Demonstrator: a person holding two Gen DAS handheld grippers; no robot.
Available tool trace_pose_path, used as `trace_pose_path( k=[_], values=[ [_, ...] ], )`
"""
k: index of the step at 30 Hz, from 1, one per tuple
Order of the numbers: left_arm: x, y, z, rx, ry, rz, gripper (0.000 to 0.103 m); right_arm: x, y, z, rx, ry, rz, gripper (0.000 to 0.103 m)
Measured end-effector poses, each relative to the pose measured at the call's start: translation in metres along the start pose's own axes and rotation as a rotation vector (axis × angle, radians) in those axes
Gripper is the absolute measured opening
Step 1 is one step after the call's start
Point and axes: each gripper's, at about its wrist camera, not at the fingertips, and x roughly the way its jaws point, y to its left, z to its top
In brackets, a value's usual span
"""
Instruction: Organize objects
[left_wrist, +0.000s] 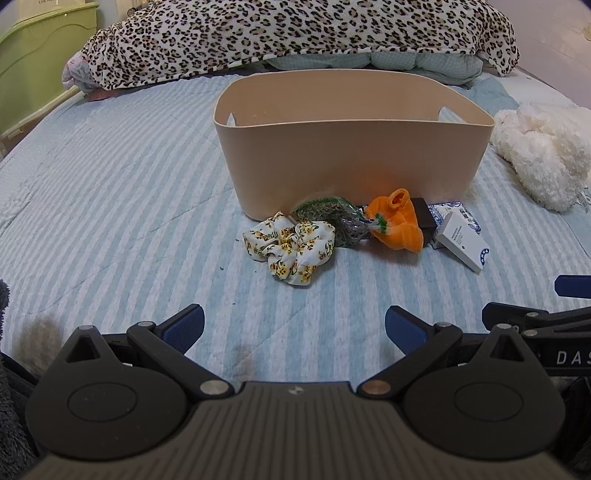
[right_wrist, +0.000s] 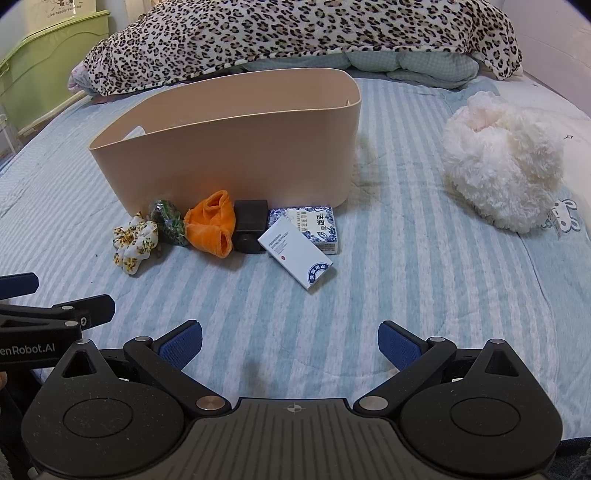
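A beige bin (left_wrist: 351, 166) (right_wrist: 229, 162) stands on the striped bed. In a row at its front wall lie a floral scrunchie (left_wrist: 291, 247) (right_wrist: 133, 243), a green mesh pouch (left_wrist: 334, 218) (right_wrist: 170, 221), an orange cloth (left_wrist: 399, 225) (right_wrist: 212, 225), a black cube (left_wrist: 421, 218) (right_wrist: 251, 225), a blue-patterned tissue pack (right_wrist: 310, 223) and a white box (left_wrist: 463, 242) (right_wrist: 297, 254). My left gripper (left_wrist: 294, 328) is open and empty, well short of the scrunchie. My right gripper (right_wrist: 290, 343) is open and empty, short of the white box.
A fluffy white plush (left_wrist: 543, 155) (right_wrist: 502, 162) lies right of the bin. A leopard-print blanket (left_wrist: 295, 33) (right_wrist: 295, 37) is heaped at the back. A green cabinet (left_wrist: 40, 51) (right_wrist: 48, 62) stands at the far left. Each gripper shows at the other view's edge.
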Motion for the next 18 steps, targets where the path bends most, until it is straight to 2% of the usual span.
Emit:
trace_pose_path(
  k=[9, 18],
  values=[
    [0.009, 0.007, 0.012, -0.024, 0.026, -0.021, 0.103, -0.004, -0.002, 0.013, 0.007, 0.015, 0.003, 0.103],
    [0.037, 0.017, 0.033, -0.001, 0.054, 0.004, 0.103, 0.004, -0.006, 0.039, -0.022, 0.034, -0.029, 0.103]
  ],
)
